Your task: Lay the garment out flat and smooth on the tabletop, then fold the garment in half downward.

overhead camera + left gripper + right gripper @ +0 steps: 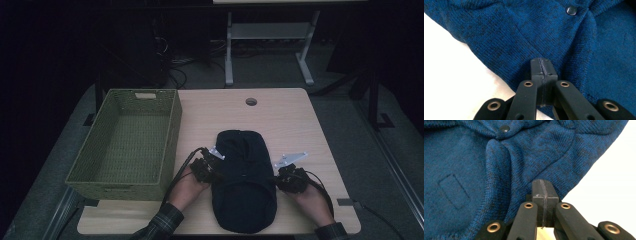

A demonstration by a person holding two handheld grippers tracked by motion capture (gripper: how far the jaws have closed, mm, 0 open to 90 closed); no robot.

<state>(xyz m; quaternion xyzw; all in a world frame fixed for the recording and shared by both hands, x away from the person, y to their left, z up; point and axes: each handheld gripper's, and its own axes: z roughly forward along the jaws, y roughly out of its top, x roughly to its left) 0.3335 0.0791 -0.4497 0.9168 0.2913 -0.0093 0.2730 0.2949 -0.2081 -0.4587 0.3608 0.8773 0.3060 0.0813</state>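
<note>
A dark blue knit garment [245,180] lies folded in a long oval on the wooden table [290,120], near the front edge. My left gripper [212,172] sits against its left side and my right gripper [278,178] against its right side. In the left gripper view the jaws [541,60] are pressed flat together with their tip over the knit cloth [549,32], and no fabric shows between them. The right gripper view has the same: shut jaws [543,181] at the edge of the cloth [461,157]. A dark snap button [571,10] [504,128] sits on the garment ahead of both.
A green woven basket [172,135] with nothing in it stands on the table's left side, close to my left hand. A round cable hole [251,101] is at the table's far edge. Pale bare tabletop [449,75] [611,182] lies beside each gripper.
</note>
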